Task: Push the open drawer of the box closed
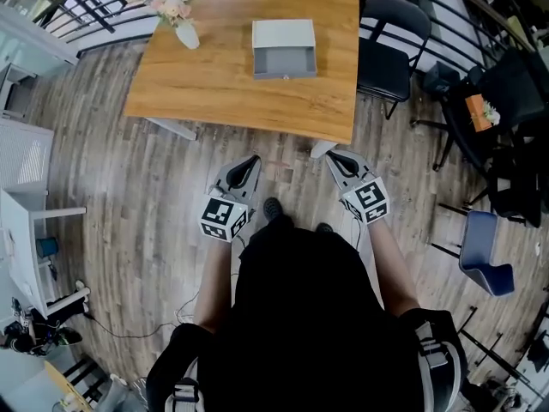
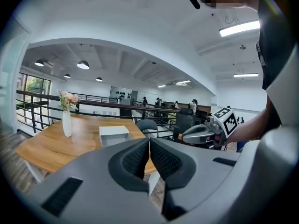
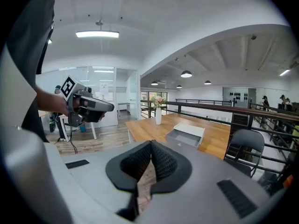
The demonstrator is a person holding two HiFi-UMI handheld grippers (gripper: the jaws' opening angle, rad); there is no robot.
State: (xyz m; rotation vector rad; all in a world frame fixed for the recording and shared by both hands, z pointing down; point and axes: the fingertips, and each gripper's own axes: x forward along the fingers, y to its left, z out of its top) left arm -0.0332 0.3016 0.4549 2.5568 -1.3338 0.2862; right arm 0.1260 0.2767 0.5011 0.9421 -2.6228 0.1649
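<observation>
A small grey box [image 1: 283, 34] sits on the wooden table [image 1: 223, 84] with its drawer [image 1: 285, 62] pulled out toward me; it also shows as the box [image 2: 113, 133] in the left gripper view and the box [image 3: 189, 133] in the right gripper view. Both grippers hang low in front of my body, well short of the table's near edge. My left gripper [image 1: 253, 160] is shut and empty, its pads [image 2: 140, 157] touching. My right gripper [image 1: 333, 156] is likewise shut on nothing, pads [image 3: 161, 160] pressed together at the tips.
A white vase with flowers [image 1: 183, 24] stands on the table's far left. A black chair [image 1: 392, 41] is at the table's right side, a blue chair [image 1: 485, 256] further right. White furniture [image 1: 21, 221] lines the left; railings run behind the table.
</observation>
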